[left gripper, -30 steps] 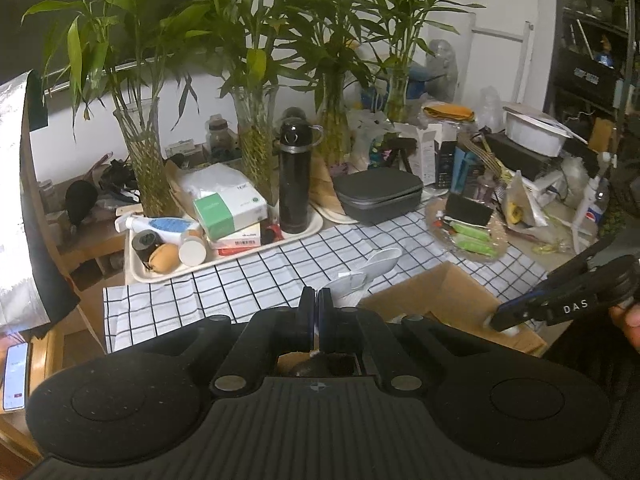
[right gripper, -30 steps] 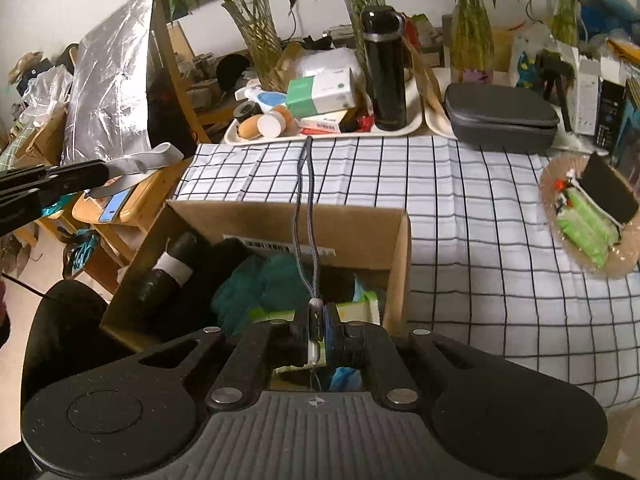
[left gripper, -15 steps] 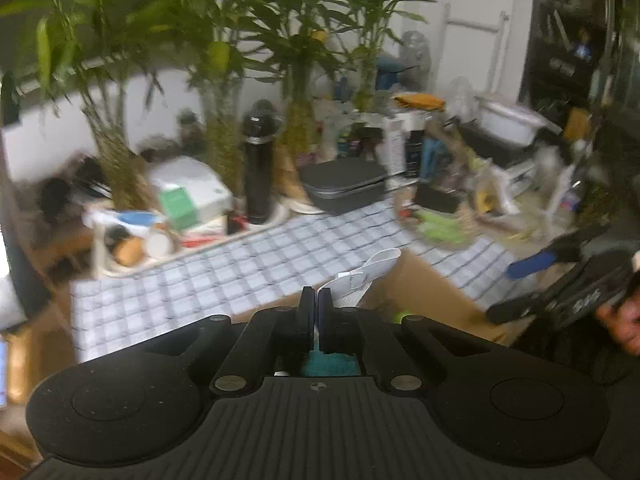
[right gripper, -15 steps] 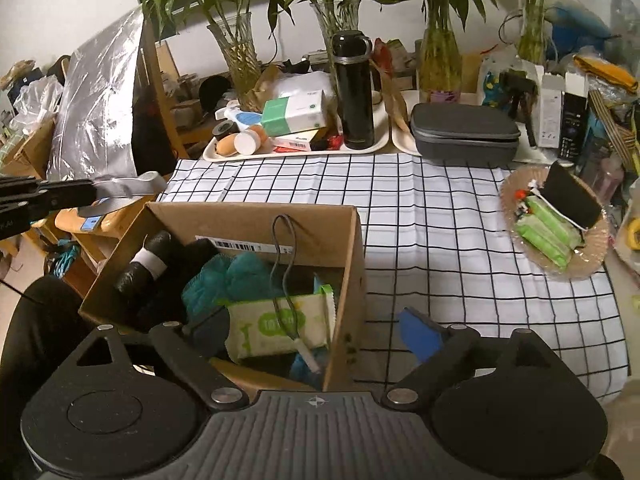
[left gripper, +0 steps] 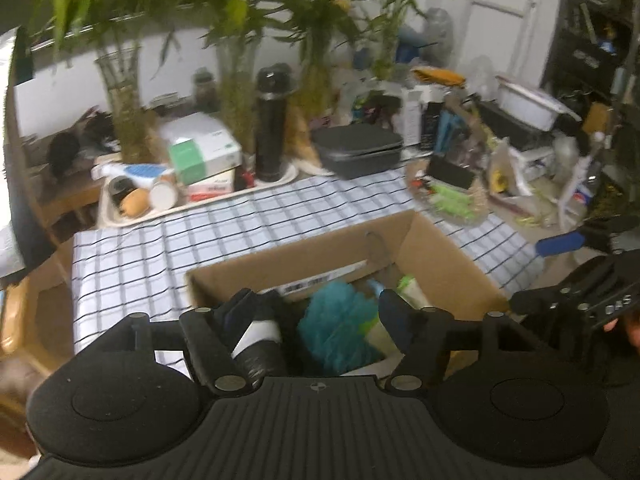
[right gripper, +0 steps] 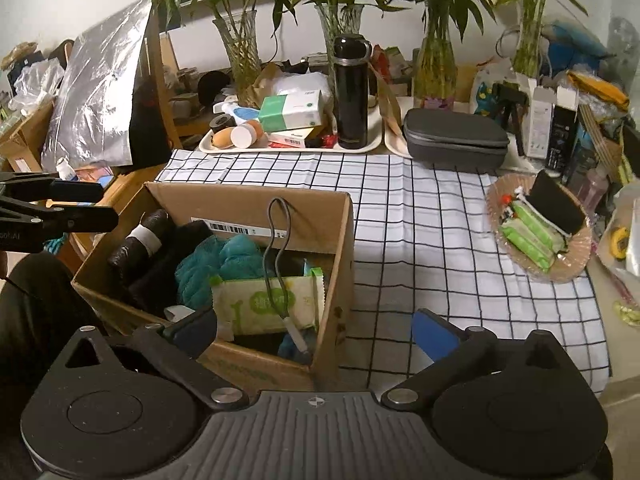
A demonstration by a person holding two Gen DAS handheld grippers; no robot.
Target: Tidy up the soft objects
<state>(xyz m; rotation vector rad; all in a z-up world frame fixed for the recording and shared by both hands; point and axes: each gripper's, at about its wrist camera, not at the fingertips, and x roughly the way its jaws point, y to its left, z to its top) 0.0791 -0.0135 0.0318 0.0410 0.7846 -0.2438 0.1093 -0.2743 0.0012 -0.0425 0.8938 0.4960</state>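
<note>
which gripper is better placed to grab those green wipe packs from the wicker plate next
Right, probably. The right gripper is open and empty, and the green wipe packs lie to its right. The left gripper hangs over the cardboard box, farther away.

Cluttered home: bamboo vases (right gripper: 240,48), checked tablecloth (right gripper: 420,216).

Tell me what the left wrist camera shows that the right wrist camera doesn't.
Only the left wrist view: the white bowl on the far right shelf and the right gripper from outside, open.

Only the right wrist view: the silver bag leaning at left, the grey cord lying over the wipes pack, and the left gripper from outside, open.

Both: the box, the teal cloth in it, the black bottle and the grey case.
</note>
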